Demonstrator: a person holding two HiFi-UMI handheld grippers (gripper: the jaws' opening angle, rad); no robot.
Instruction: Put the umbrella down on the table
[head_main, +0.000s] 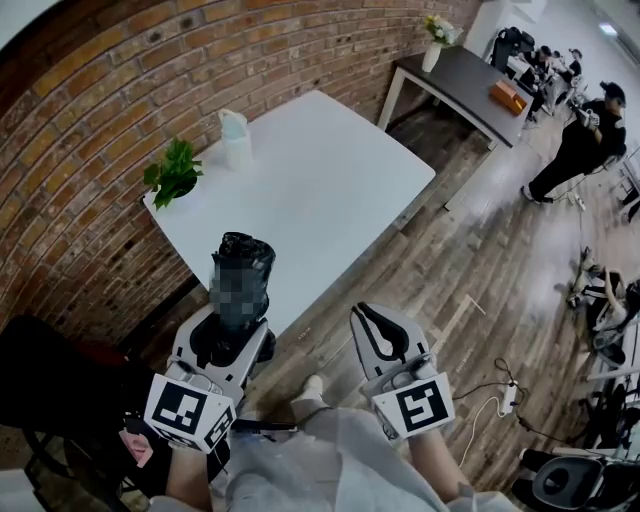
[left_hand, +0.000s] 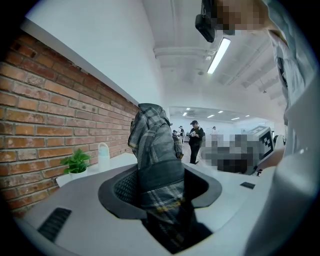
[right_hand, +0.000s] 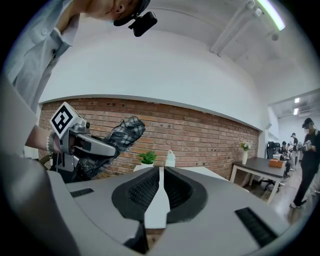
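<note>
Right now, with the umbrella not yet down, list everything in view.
white table: one, white, beside the brick wall
plant: one, green, white table's left corner
jug: one, pale, on white table
dark table: one, dark, further along the wall
vase: one, white, on dark table
box: one, orange, on dark table
people: several, dark clothes, far right
umbrella: one, dark plaid, in left gripper
left gripper: one, white, shut on umbrella
right gripper: one, white, shut, empty

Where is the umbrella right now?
In the head view the folded umbrella is at the lower left, held in the left gripper. It sticks up by the near edge of the white table.
</note>
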